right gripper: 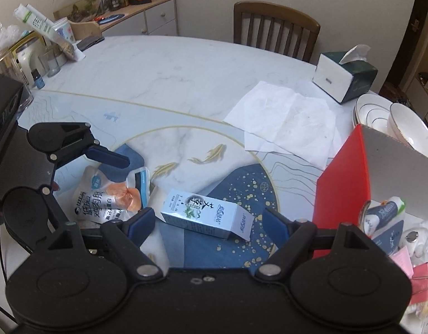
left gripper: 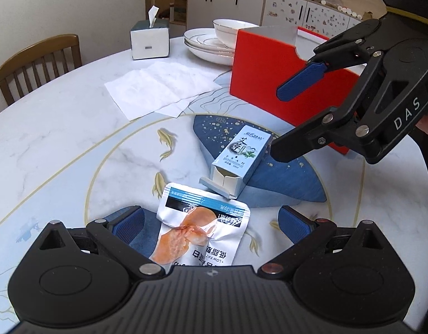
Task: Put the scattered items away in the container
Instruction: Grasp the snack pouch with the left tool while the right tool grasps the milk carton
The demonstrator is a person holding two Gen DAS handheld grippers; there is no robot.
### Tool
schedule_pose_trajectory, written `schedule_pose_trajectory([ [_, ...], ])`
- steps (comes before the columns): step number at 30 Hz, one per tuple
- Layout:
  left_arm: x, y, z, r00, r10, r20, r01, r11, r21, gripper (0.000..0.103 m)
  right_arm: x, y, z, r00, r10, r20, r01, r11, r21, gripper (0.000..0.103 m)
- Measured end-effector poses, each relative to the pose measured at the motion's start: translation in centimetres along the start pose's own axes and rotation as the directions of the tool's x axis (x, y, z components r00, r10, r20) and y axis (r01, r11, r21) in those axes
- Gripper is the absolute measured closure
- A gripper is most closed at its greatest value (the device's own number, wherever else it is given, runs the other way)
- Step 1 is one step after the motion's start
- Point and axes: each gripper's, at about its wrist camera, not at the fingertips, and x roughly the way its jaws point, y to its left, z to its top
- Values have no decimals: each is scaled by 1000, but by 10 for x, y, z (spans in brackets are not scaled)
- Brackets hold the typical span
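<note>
Left wrist view: I see a glossy marble-print counter (left gripper: 61, 139), wooden chair behind. My left claw (left gripper: 211, 222) gapes empty over a crinkled foil pouch (left gripper: 197, 231).

Right wrist view: right claw (right gripper: 208, 222) wide, empty, straddling a small cardboard box (right gripper: 203, 217) beside the red container (right gripper: 344, 178).

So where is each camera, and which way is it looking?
Left wrist: on the left gripper, looking down at the snack pouch; the right gripper shows.
Right wrist: on the right gripper, looking down at the small box; the left gripper shows.
Both see: pouch, box, red container, tissue box.
</note>
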Motion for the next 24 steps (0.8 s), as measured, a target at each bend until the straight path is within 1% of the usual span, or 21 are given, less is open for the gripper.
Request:
schedule_pose_trajectory([
  [4,3,2,-1,1000,0,2,0,1000,0,1,8,-2,1,1000,10,-17,-10,1000,-28,19],
  [7,5,2,-1,1000,-2,-2,2,1000,2,1,12,0,3,999,20,-29,-22,997,-80,19],
  [9,7,1,-3,1000,1,-7,-1,1000,4,3,16,2,6,999,27,-37,-31,992,-120,19],
  [11,8,1,-5,1000,5,-12,-5,1000,7,9,20,3,8,998,32,-46,-39,988,-151,20],
  [15,9,0,-6,1000,24,0,-24,999,25,13,32,3,12,997,46,-69,-58,981,-184,22],
  [17,8,-1,-6,999,45,7,-46,998,34,21,37,3,13,996,52,-77,-66,979,-194,23],
  [18,8,-1,-6,999,53,9,-54,998,36,23,40,3,12,995,56,-80,-71,978,-196,24],
  [20,8,-1,-6,998,68,14,-68,997,36,29,43,4,12,994,67,-83,-82,978,-192,27],
  [24,8,1,-6,997,75,22,-75,997,24,30,45,6,12,992,92,-82,-107,975,-195,28],
])
